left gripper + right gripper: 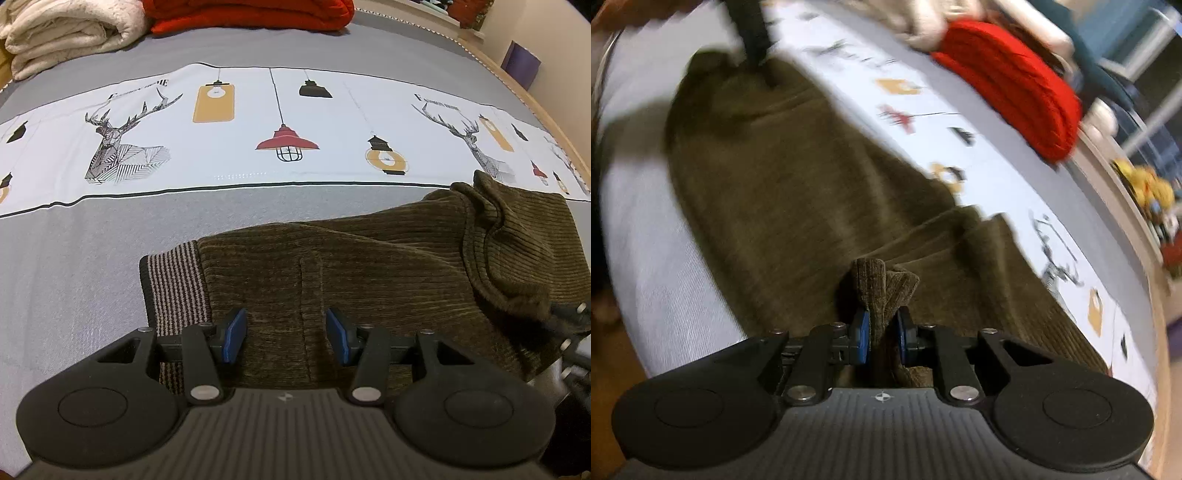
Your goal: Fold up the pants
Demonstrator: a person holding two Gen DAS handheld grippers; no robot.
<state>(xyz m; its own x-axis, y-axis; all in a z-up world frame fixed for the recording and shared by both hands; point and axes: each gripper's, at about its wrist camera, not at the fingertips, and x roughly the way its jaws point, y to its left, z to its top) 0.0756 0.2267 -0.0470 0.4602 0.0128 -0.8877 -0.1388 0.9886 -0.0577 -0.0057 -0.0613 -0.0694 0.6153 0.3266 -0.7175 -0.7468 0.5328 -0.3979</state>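
The olive-brown corduroy pants [369,266] lie lengthwise across the grey printed bed [92,258], striped waistband under the wide-open, empty left tool [286,334], while the right tool [882,332] pinches a bunched fold at the leg end.

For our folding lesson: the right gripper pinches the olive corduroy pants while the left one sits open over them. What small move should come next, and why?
Probably carry the right gripper, shut on a bunch of the olive corduroy pants, toward the striped waistband. The leg end is already lifted and partly doubled over, while the open left gripper holds nothing.
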